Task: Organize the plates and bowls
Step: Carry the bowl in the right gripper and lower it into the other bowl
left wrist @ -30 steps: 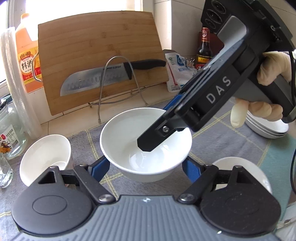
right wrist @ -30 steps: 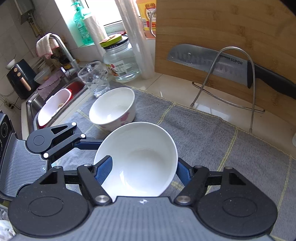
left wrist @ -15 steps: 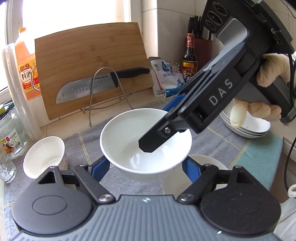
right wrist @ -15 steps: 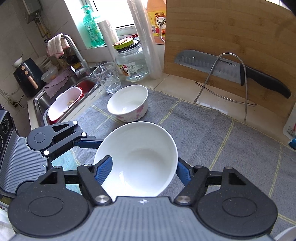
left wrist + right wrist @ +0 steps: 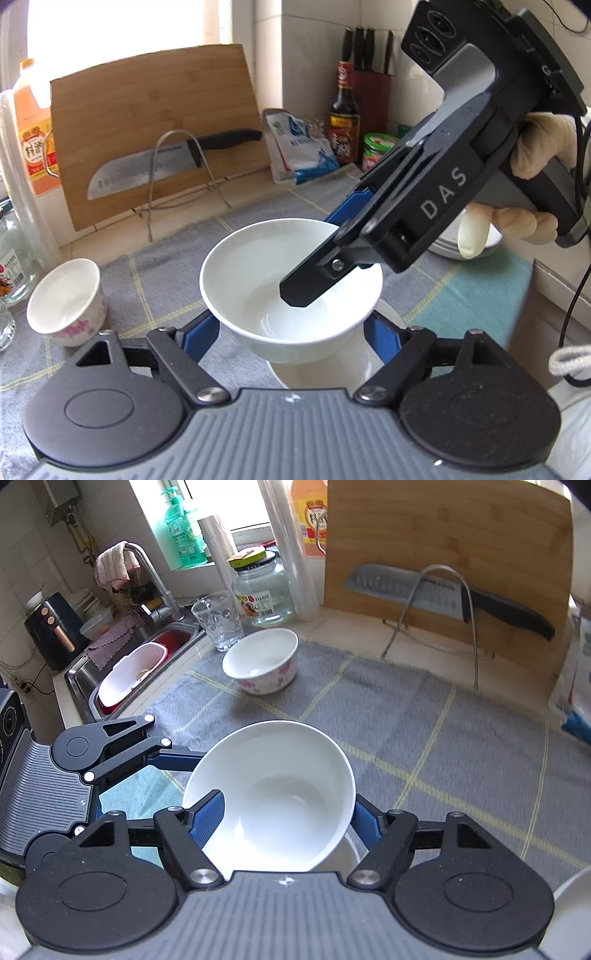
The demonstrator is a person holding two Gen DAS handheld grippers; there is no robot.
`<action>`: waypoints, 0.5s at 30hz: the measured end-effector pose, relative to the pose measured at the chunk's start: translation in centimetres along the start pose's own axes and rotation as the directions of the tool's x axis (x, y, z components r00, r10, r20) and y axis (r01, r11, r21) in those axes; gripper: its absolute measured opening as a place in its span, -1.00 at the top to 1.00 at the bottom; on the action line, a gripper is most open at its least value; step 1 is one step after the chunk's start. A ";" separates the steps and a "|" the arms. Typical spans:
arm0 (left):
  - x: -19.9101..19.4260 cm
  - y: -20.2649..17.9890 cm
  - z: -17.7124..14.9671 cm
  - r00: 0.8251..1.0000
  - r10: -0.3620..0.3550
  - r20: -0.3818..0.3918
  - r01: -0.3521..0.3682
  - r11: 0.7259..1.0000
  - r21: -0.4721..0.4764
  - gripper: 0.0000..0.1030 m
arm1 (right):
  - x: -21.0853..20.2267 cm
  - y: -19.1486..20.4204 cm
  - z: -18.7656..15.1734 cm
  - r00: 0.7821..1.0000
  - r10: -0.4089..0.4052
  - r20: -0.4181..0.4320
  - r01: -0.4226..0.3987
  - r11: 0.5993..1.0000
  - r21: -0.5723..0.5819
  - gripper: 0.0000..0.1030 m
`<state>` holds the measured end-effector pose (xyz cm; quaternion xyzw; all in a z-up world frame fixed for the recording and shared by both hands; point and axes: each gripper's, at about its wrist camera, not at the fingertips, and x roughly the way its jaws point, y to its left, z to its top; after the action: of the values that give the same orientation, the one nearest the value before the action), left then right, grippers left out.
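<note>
White bowl (image 5: pixel 258 266), plain and glossy, sits above the grey checked cloth (image 5: pixel 166 266) that covers the bench, near the front edge and held between two tools.

Far left, in the right wrist view: a sink (image 5: pixel 77 672) with a pink-rimmed basin, then a glass tumbler (image 5: pixel 218 620) and a lidded glass jar (image 5: pixel 264 590) at the cloth's rear edge. Just beside them on the cloth stands a floral bowl (image 5: pixel 66 299), upright and well apart from the white bowl.

Centre rear: a bamboo cutting board (image 5: pixel 155 129) leans upright against the wall, with a knife (image 5: pixel 166 166) lying across a wire stand (image 5: pixel 177 173) in front of it.

Centre front: the left tool (image 5: pixel 291 325) is closed on the white bowl, its blue pads (image 5: pixel 199 332) pressed to opposite sides of the lower wall. Directly beneath the bowl lies another white dish (image 5: pixel 332 369); whether the two touch cannot be told.

Right of centre: the right tool (image 5: pixel 325 254) pinches the bowl's wall, with one finger inside the basin and the other outside the far rim. A gloved hand (image 5: pixel 535 147) holds its handle.

Right rear: a white pouch (image 5: pixel 299 147), a dark sauce bottle (image 5: pixel 343 110), and a stack of plates (image 5: pixel 491 243) partly hidden behind the hand.
</note>
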<state>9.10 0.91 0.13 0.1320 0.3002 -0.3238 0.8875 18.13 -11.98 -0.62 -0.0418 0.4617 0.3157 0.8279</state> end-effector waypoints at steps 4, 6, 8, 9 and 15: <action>0.3 -0.6 -0.4 1.000 -0.020 -0.024 0.020 1.000 0.010 -0.65 | 0.0 -0.2 -1.1 1.000 -0.003 -0.013 0.004 1.000 0.017 -0.53; 0.4 -0.8 -0.4 0.999 -0.029 -0.031 0.029 0.999 0.014 -0.65 | 0.0 -0.3 -1.6 1.000 -0.007 -0.019 0.007 1.000 0.028 -0.53; 0.5 -0.9 -0.4 0.999 -0.038 -0.039 0.039 0.999 0.017 -0.65 | 0.0 -0.4 -2.0 1.000 -0.008 -0.023 0.009 0.999 0.037 -0.53; 0.5 -1.0 -0.5 0.998 -0.042 -0.043 0.043 0.999 0.018 -0.65 | -0.1 -0.5 -2.1 1.000 -0.007 -0.025 0.008 0.999 0.040 -0.53; 0.8 -1.2 -0.6 0.996 -0.063 -0.067 0.065 0.998 0.029 -0.65 | 0.0 -0.8 -2.9 0.999 -0.002 -0.042 0.004 0.998 0.059 -0.53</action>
<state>8.51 -0.15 -0.92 0.1466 0.3282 -0.3519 0.8643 16.42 -13.72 -2.45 -0.0246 0.4880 0.2997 0.8194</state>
